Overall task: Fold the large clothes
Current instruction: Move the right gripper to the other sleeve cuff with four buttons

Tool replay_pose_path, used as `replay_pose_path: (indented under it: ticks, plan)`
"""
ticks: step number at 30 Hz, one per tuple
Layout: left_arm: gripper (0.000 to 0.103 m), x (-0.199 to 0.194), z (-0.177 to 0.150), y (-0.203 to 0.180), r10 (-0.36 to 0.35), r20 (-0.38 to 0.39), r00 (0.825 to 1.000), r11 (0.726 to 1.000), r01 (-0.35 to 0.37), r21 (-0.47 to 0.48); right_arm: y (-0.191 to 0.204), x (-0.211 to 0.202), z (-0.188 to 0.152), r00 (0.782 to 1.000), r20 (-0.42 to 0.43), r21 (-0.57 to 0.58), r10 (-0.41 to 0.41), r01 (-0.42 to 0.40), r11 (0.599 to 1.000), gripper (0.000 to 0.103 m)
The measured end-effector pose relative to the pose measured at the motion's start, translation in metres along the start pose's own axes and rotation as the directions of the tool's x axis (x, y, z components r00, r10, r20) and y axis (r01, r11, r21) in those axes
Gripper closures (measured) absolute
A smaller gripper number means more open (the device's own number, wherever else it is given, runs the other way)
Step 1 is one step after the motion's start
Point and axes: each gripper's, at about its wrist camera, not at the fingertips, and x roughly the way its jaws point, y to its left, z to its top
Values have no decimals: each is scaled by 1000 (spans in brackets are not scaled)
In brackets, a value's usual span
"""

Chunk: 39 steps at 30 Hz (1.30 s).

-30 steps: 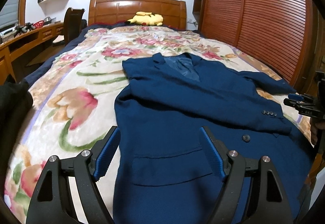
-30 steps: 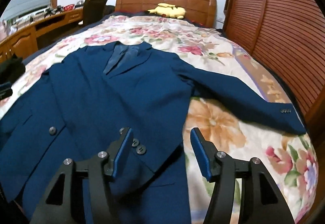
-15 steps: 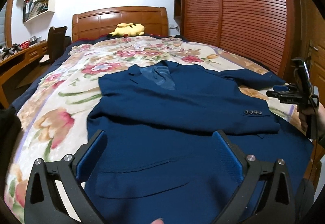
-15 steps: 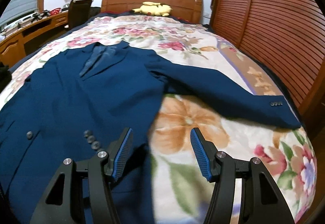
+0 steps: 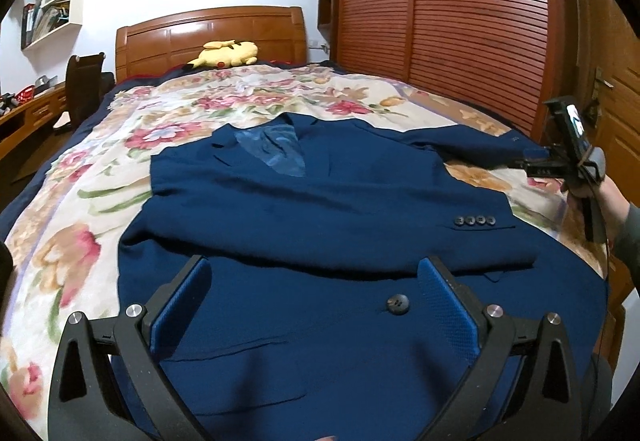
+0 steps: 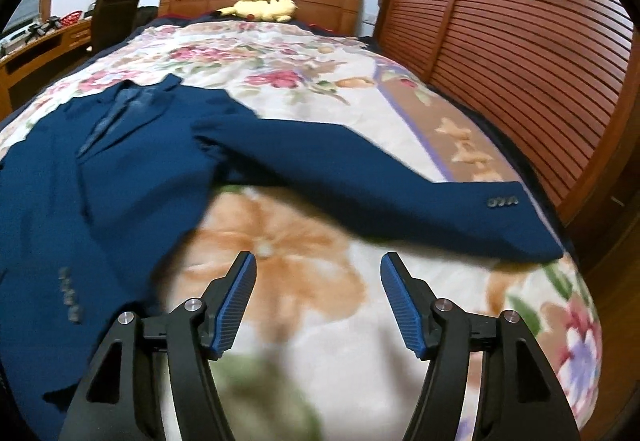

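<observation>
A navy blue suit jacket (image 5: 320,209) lies face up on the floral bedspread (image 5: 80,225). One sleeve is folded across its chest, cuff buttons (image 5: 474,220) showing. The other sleeve (image 6: 380,177) stretches out to the right toward the bed's edge. My left gripper (image 5: 314,269) hovers over the jacket's lower front near a button (image 5: 398,304), open wide with nothing held. My right gripper (image 6: 319,259) is over bare bedspread just short of the outstretched sleeve. Its jaws are opening with nothing between them. In the left wrist view a hand (image 5: 588,189) holds it at the far right.
A wooden headboard (image 5: 208,37) with a yellow plush toy (image 5: 226,55) stands at the far end. A slatted wooden wardrobe (image 5: 460,21) runs along the bed's right side. A desk (image 6: 40,45) and chair (image 6: 114,15) stand to the left.
My left gripper opened wider and shifted right over the jacket's front. My right gripper moved right, off the jacket body and onto the bedspread below the outstretched sleeve, and its jaws widened slightly.
</observation>
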Motion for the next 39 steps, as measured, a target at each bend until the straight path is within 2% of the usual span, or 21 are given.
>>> replay_pose_path:
  ticks: [11, 17, 25, 30, 33, 39]
  plan:
    - [0, 20, 5, -15, -27, -34, 999, 1000, 27, 11, -54, 48, 20, 989, -46, 42, -143, 145, 989, 36]
    - [0, 30, 4, -22, -35, -61, 998, 999, 36, 28, -64, 69, 34, 982, -82, 34, -171, 174, 984, 35]
    - [0, 33, 5, -20, -45, -78, 996, 999, 47, 18, -71, 94, 23, 972, -162, 21, -171, 176, 984, 31]
    - [0, 32, 5, -18, -47, -76, 996, 999, 47, 9, -72, 102, 19, 969, -206, 40, -134, 145, 989, 30]
    - [0, 32, 4, -19, -46, -74, 996, 999, 46, 7, -76, 100, 21, 973, -206, 43, -104, 115, 992, 30]
    - [0, 30, 6, -17, -39, -65, 997, 999, 39, 7, -80, 108, 19, 968, -228, 18, -101, 108, 994, 30]
